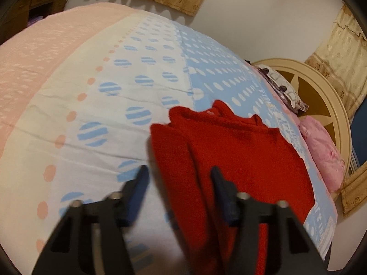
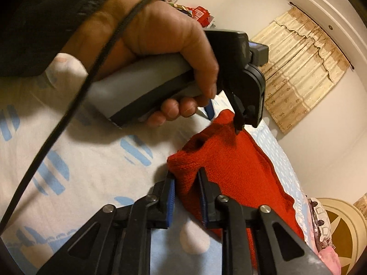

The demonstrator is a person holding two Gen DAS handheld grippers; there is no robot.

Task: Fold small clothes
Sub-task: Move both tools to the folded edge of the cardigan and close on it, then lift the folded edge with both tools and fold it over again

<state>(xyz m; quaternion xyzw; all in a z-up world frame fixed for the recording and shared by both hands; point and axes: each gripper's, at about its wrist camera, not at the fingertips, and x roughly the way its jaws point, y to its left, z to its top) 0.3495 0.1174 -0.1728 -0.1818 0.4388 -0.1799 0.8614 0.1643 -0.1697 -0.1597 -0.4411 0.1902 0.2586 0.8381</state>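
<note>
A red knitted garment [image 1: 240,151] lies partly folded on the bed, also in the right wrist view [image 2: 231,171]. My left gripper [image 1: 180,171] is open just above its near left edge, one finger over the sheet, the other over the red cloth. It also shows in the right wrist view [image 2: 223,116], held by a hand at the garment's far end. My right gripper [image 2: 187,174] has its jaws on either side of a bunched corner of the garment, with cloth between the pads.
The bedsheet [image 1: 110,105] is white and blue with dots, pink on the left. A pink pillow [image 1: 323,153] and a patterned pillow [image 1: 284,89] lie by the cream headboard [image 1: 321,87]. A black cable [image 2: 68,114] hangs across the right wrist view.
</note>
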